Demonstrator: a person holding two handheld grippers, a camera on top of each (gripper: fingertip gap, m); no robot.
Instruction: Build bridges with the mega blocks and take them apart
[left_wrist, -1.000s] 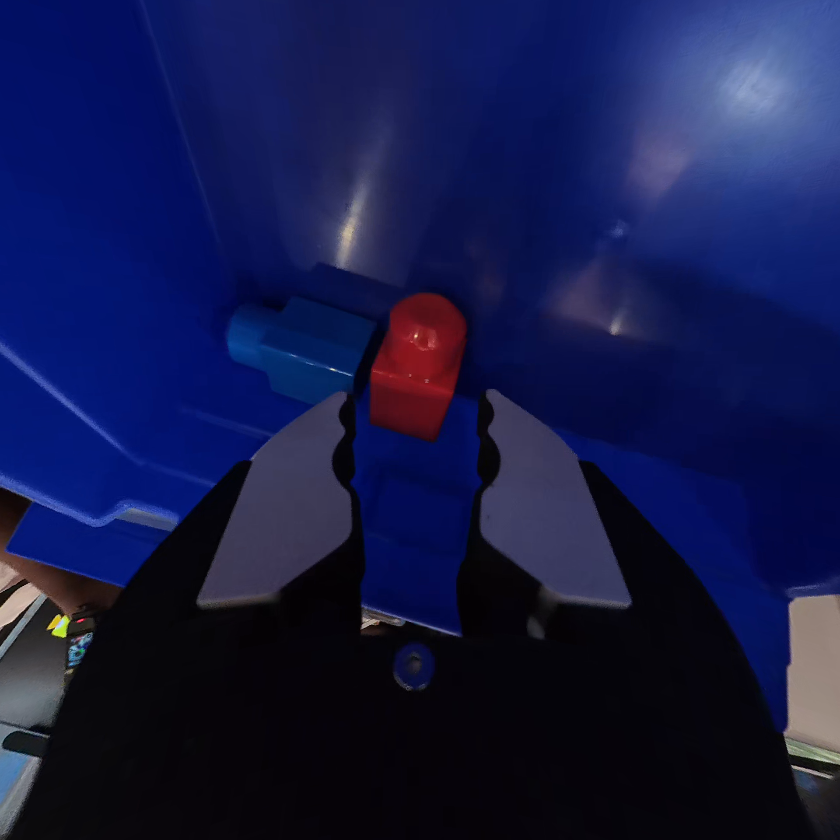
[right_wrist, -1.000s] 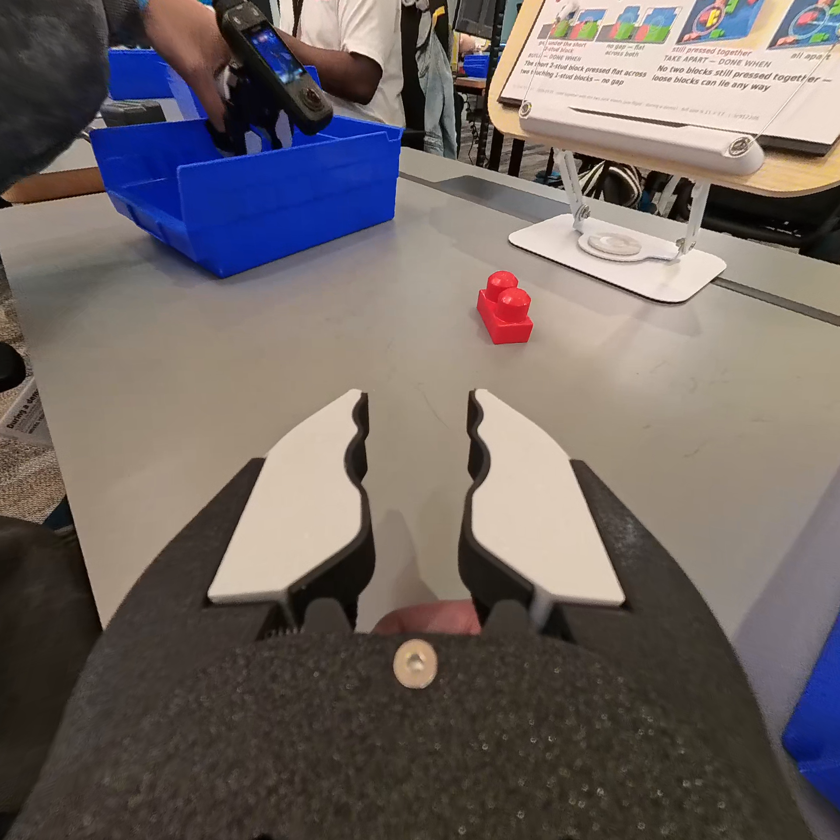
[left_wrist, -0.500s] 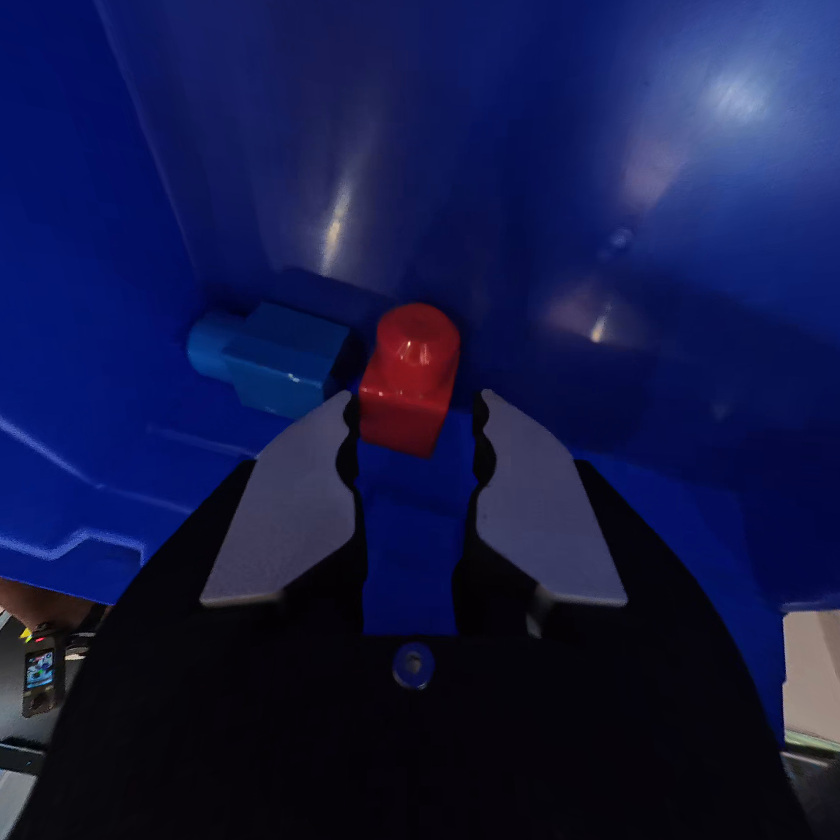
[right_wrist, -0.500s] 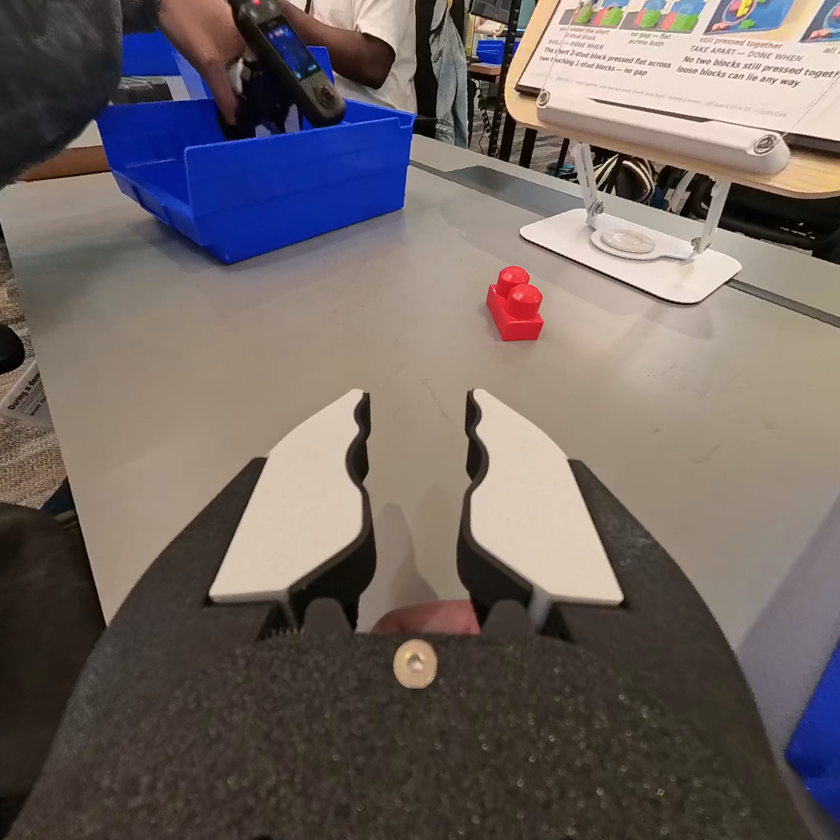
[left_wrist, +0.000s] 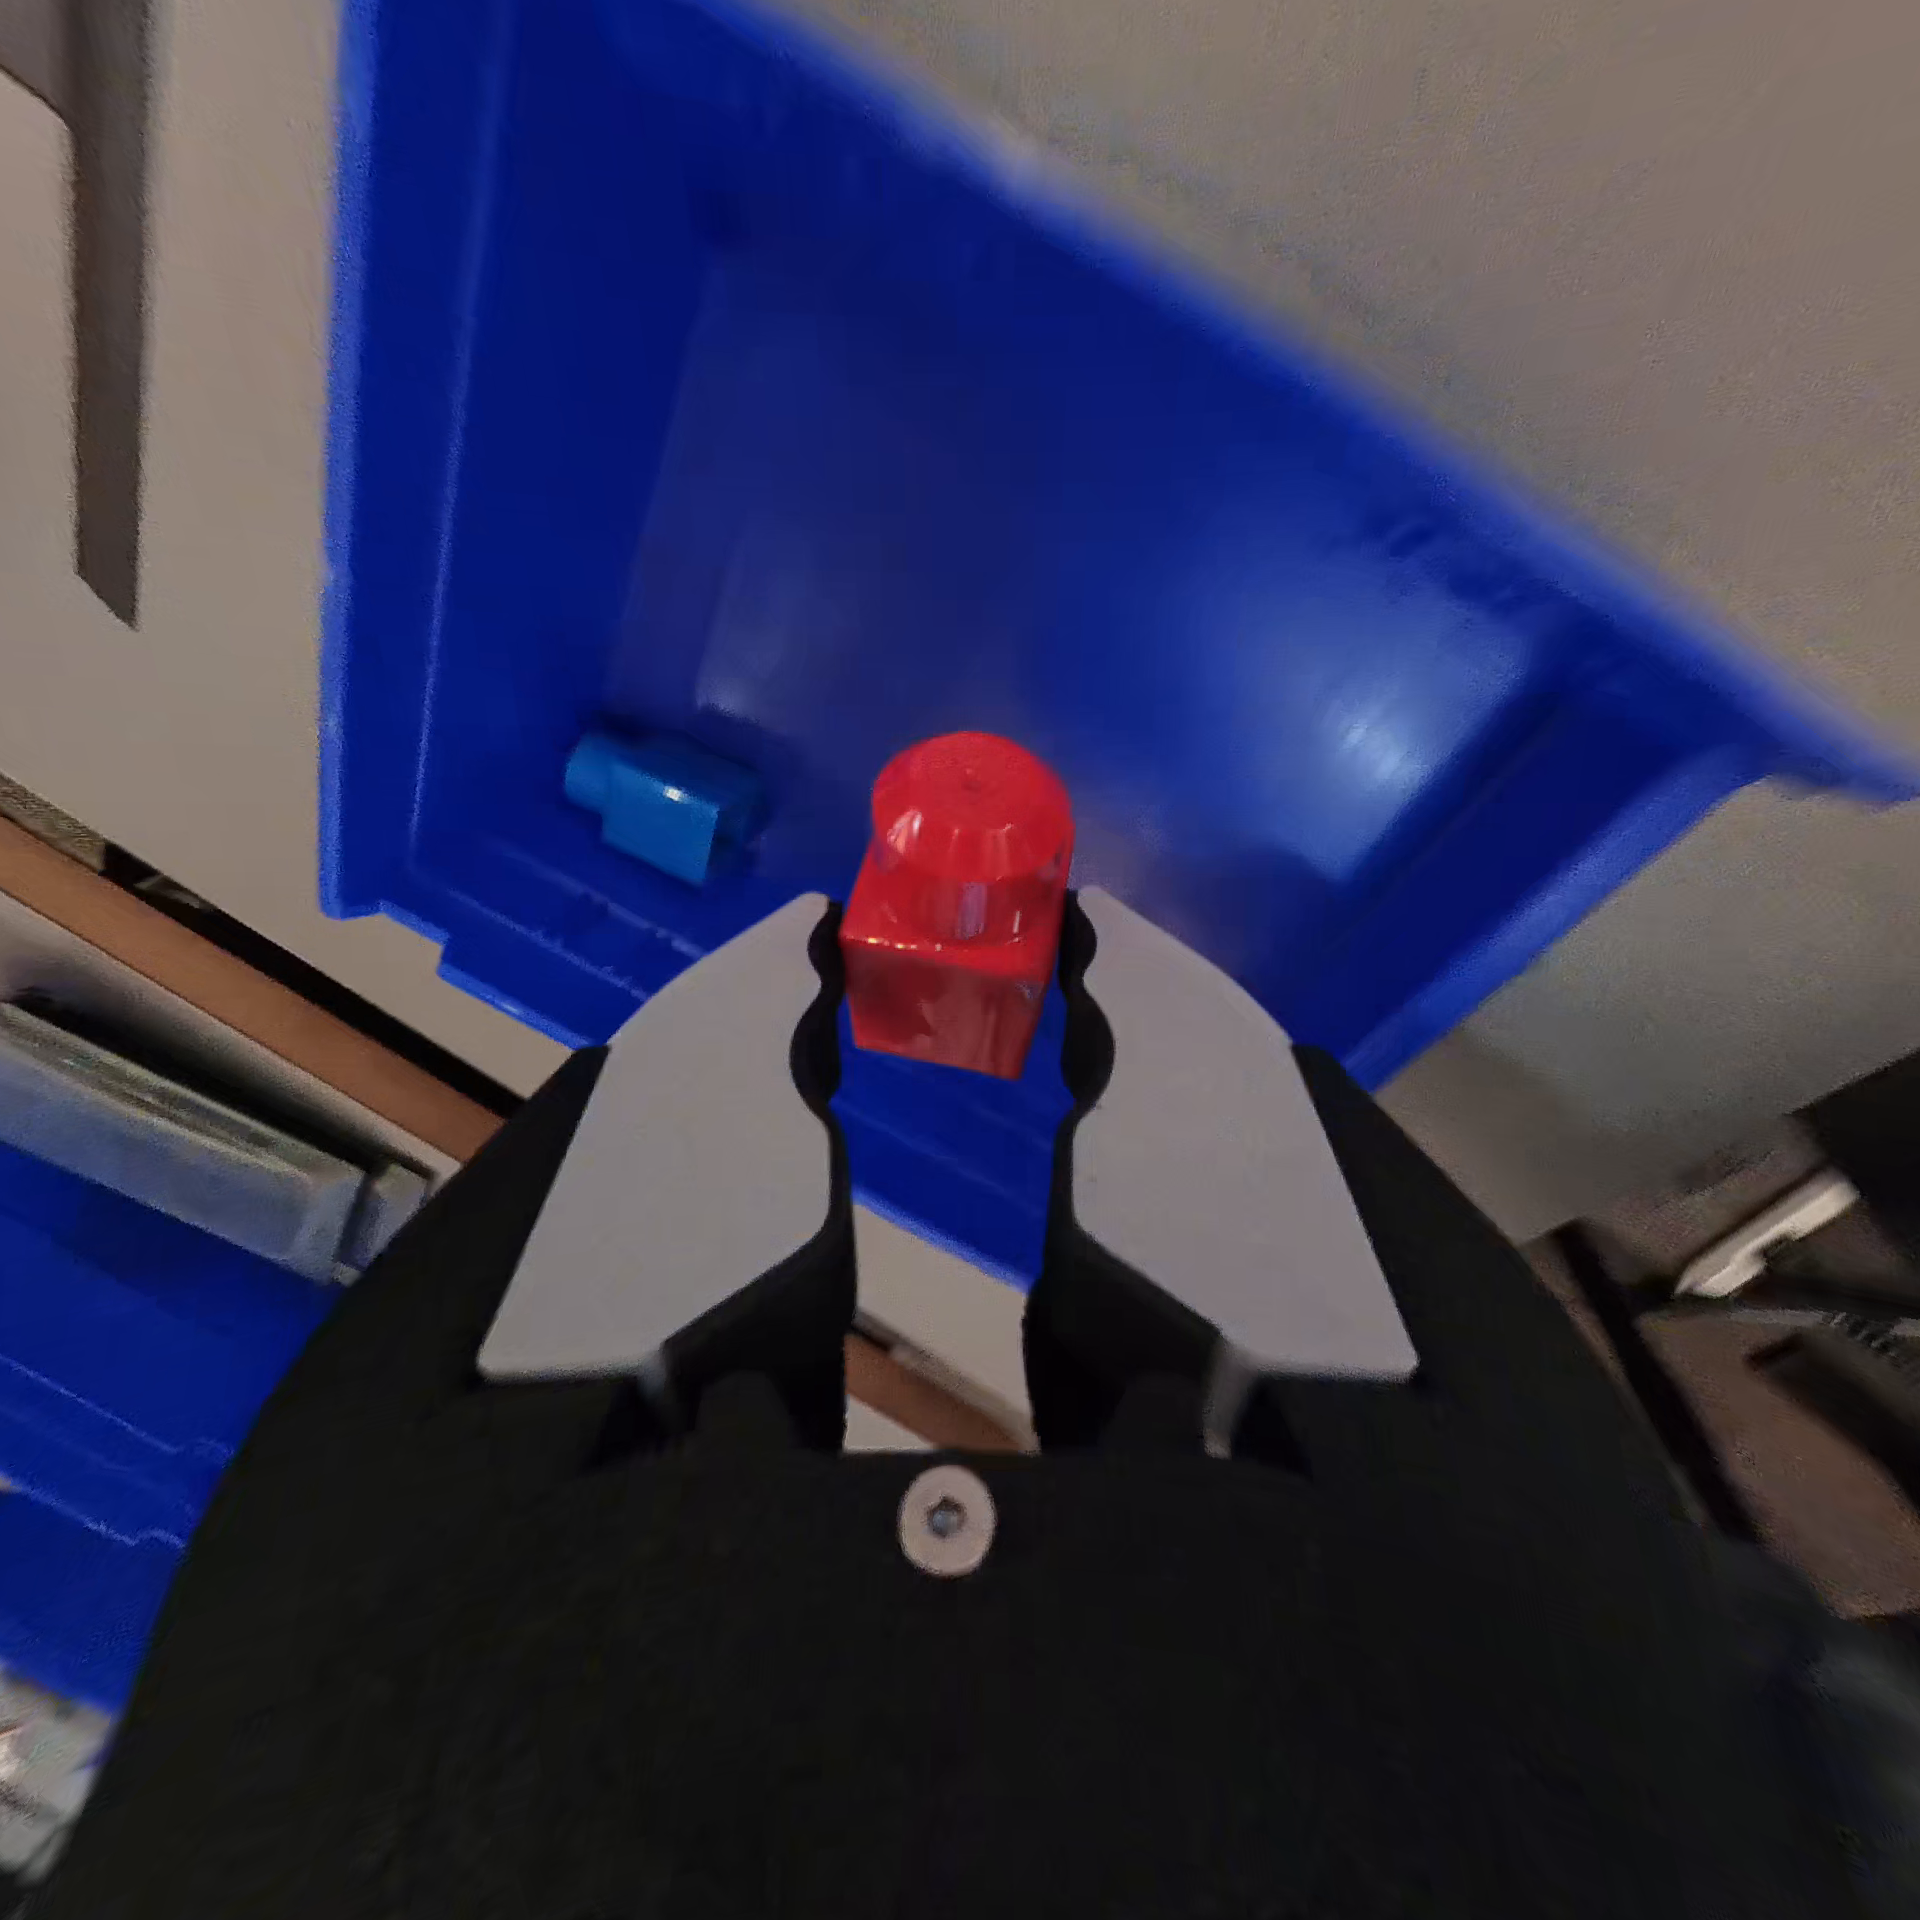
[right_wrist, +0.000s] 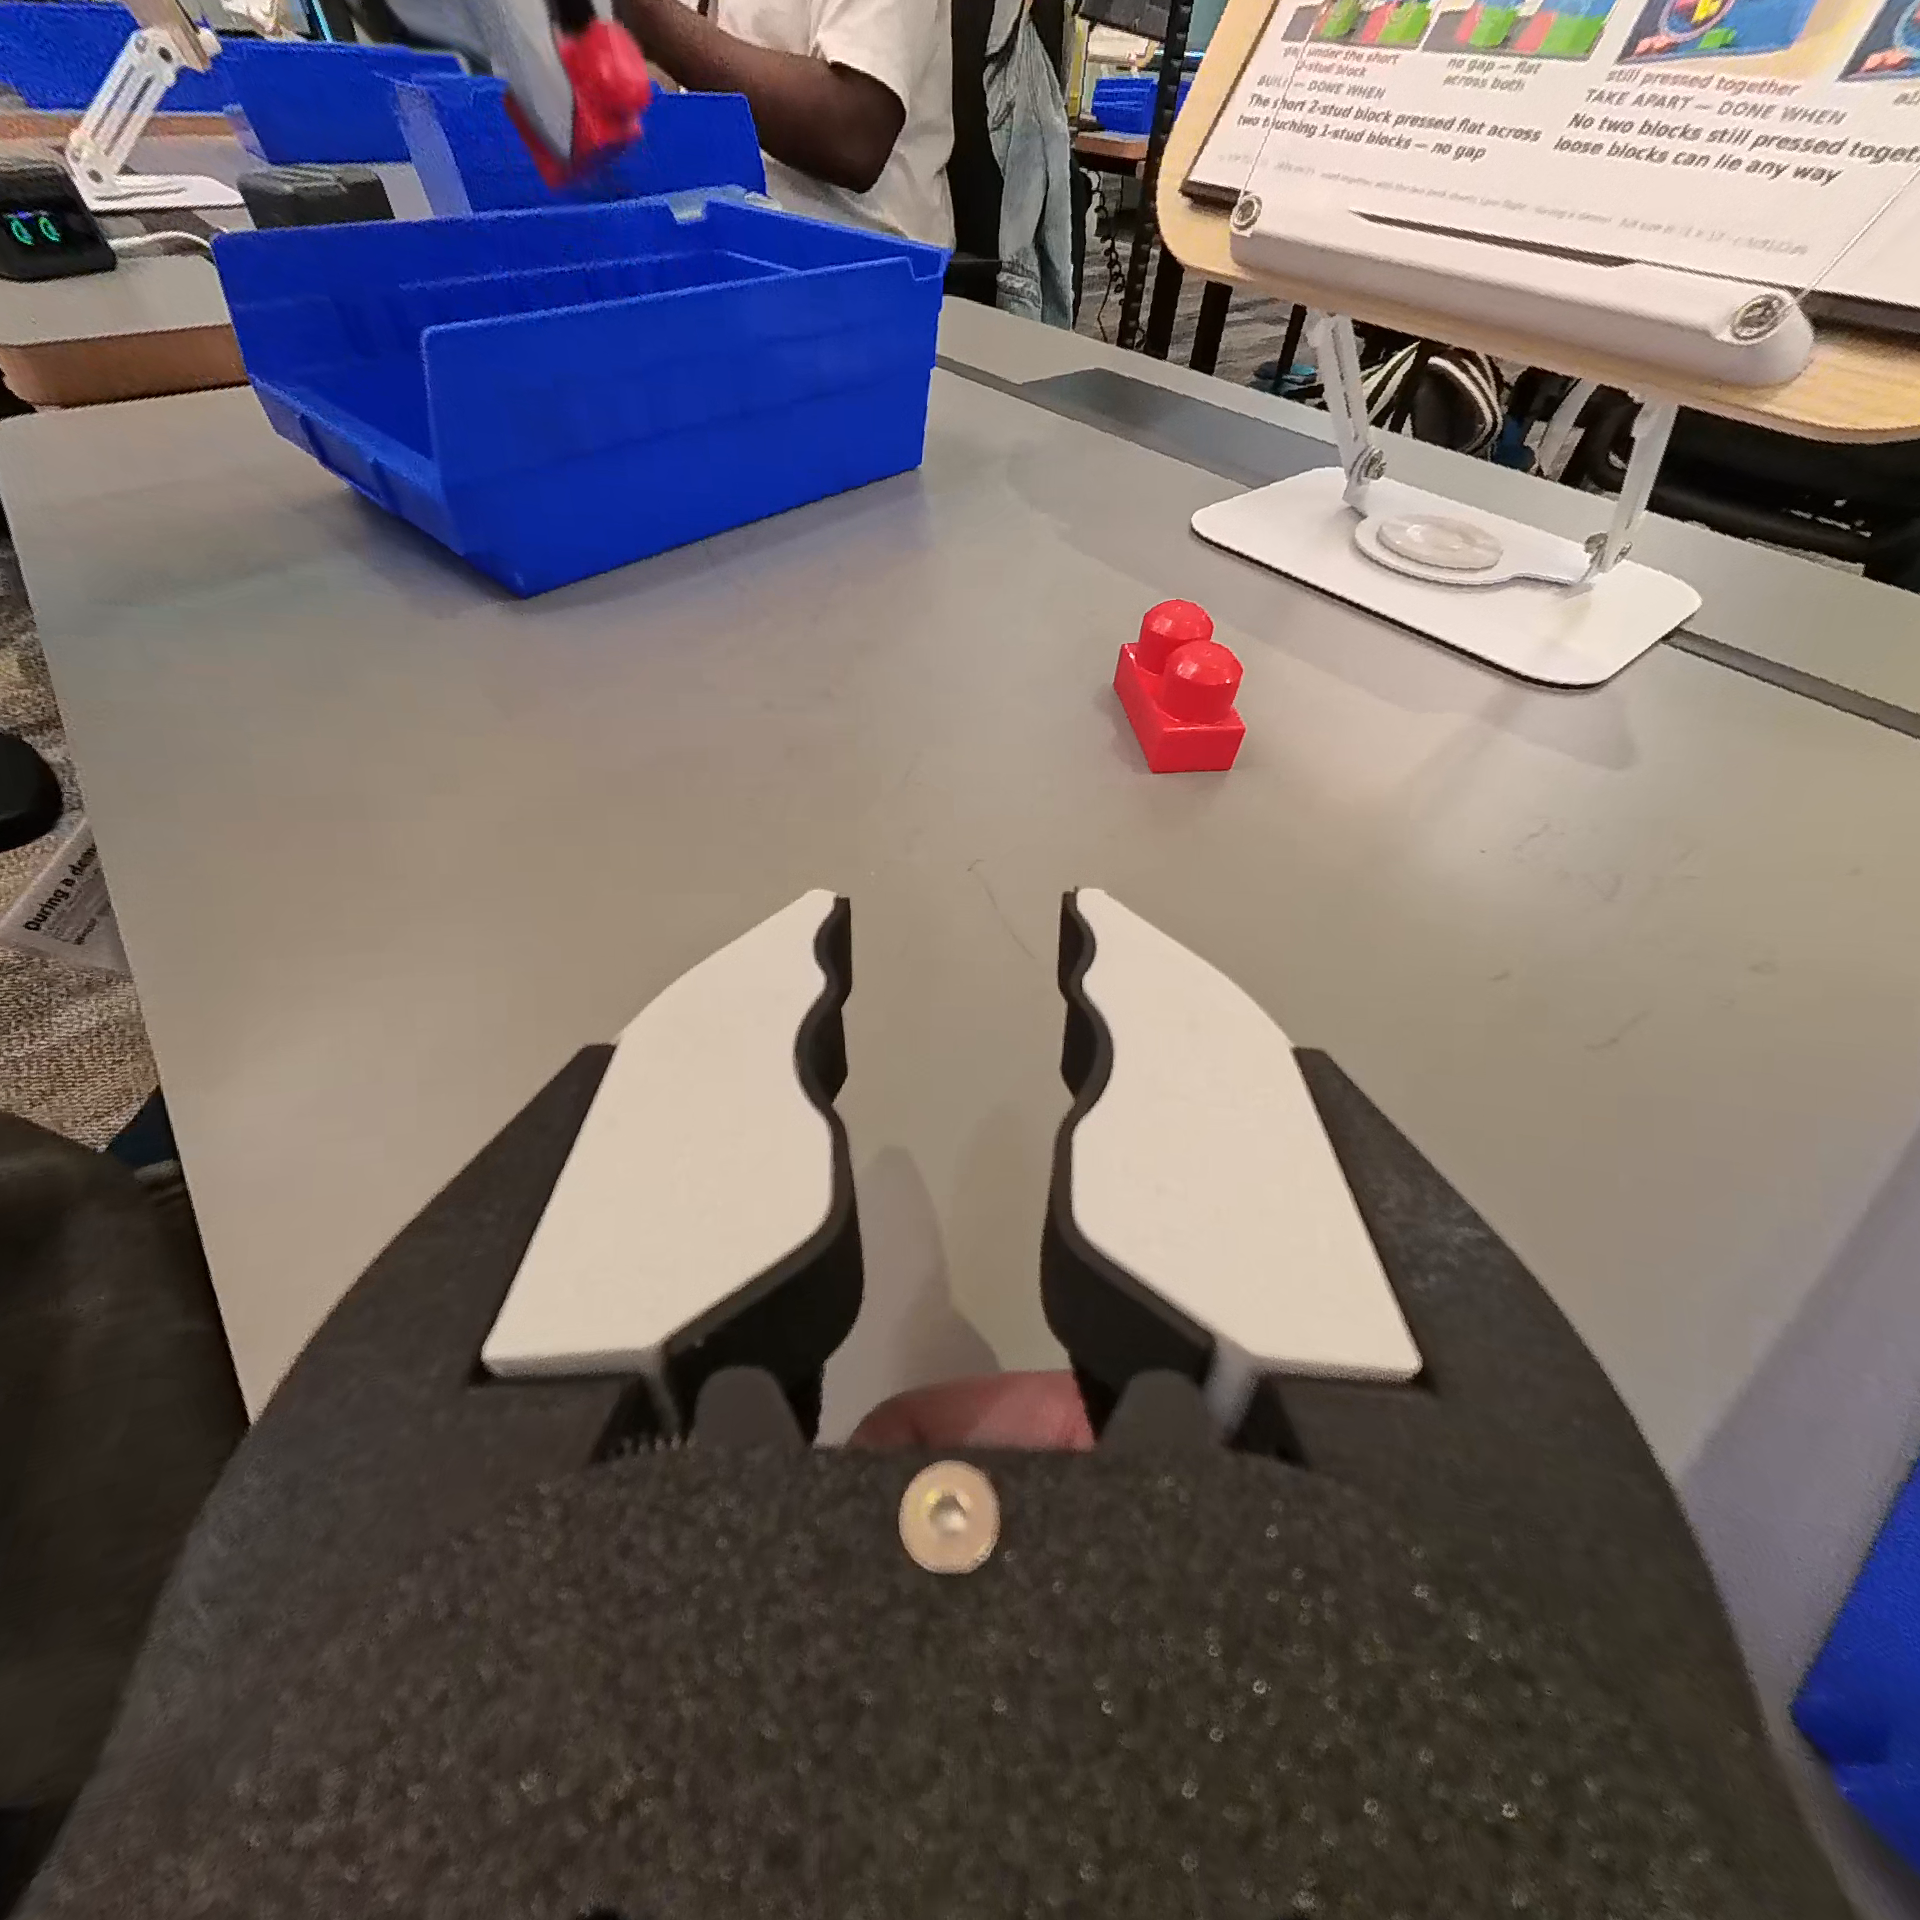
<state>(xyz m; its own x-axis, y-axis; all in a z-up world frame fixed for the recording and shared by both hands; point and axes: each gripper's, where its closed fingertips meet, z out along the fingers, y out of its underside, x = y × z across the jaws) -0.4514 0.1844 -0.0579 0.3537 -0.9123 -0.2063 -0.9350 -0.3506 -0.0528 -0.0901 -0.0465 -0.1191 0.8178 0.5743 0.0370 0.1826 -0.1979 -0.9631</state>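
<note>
— Up comes the red one-stud block (left_wrist: 956, 914): half a second back it sat on the bin floor between our left tongs (left_wrist: 948, 971), and now we've pinched it by its flat sides and lifted it clear above the blue bin (left_wrist: 1143, 540).

— Why the sides?

— That leaves the stud free on top and the hollow free below, so we can set it straight down. From the right wrist view we see it high over the bin (right_wrist: 582, 405), blurred, so we're on the move.

— And the blue one-stud block (left_wrist: 660, 810)?

— Lying on its side on the bin floor, near the corner. Probably the other pier.

— The right tongs (right_wrist: 954, 997)?

— Spread, holding nothing, hovering low over the grey table (right_wrist: 520, 831). The red two-stud block (right_wrist: 1179, 701) stands stud-up ahead of them, near the white stand (right_wrist: 1455, 561). We'd guess it waits there as the deck.
</note>
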